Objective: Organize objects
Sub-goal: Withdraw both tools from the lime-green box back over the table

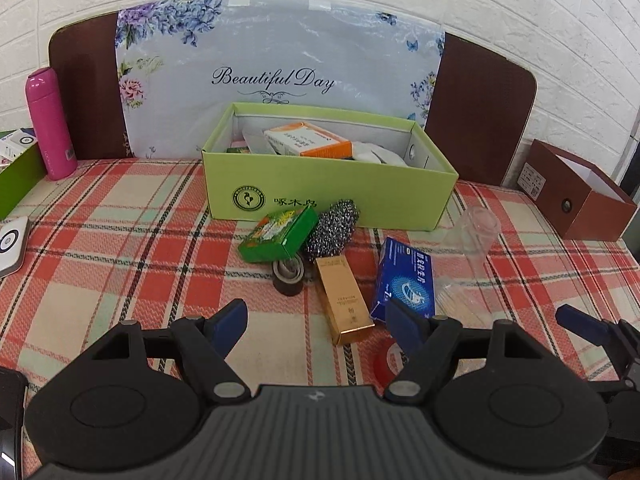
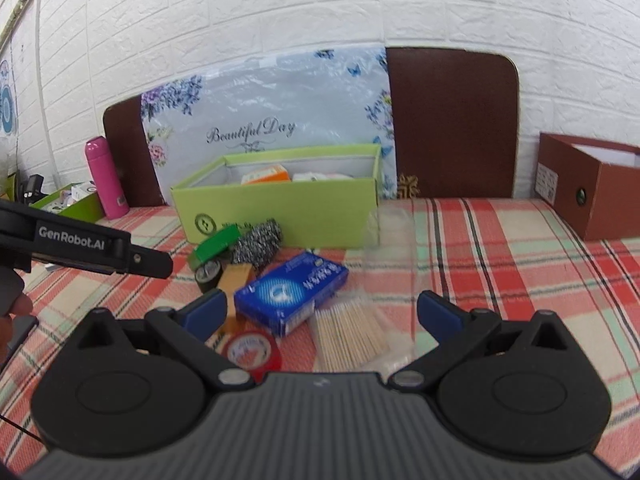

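My left gripper (image 1: pixel 316 320) and right gripper (image 2: pixel 320 312) both hang spread wide with nothing between the pads. Just ahead on the checked cloth (image 1: pixel 120 280) I see red tape (image 2: pixel 252 350), toothpicks (image 2: pixel 352 336), a blue box (image 2: pixel 290 292) and a gold box (image 1: pixel 346 300). Beyond them stands the green box (image 1: pixel 328 196), partly filled.

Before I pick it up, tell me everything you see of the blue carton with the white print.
The blue carton with white print is a flat rectangular cardboard box, closed, with a glowing round emblem and white characters on its top face. It lies flat and skewed on the plaid tablecloth, just right of the gold box. The bag of wooden sticks lies close beside it; the red tape roll sits by its near corner. Neither gripper touches it.
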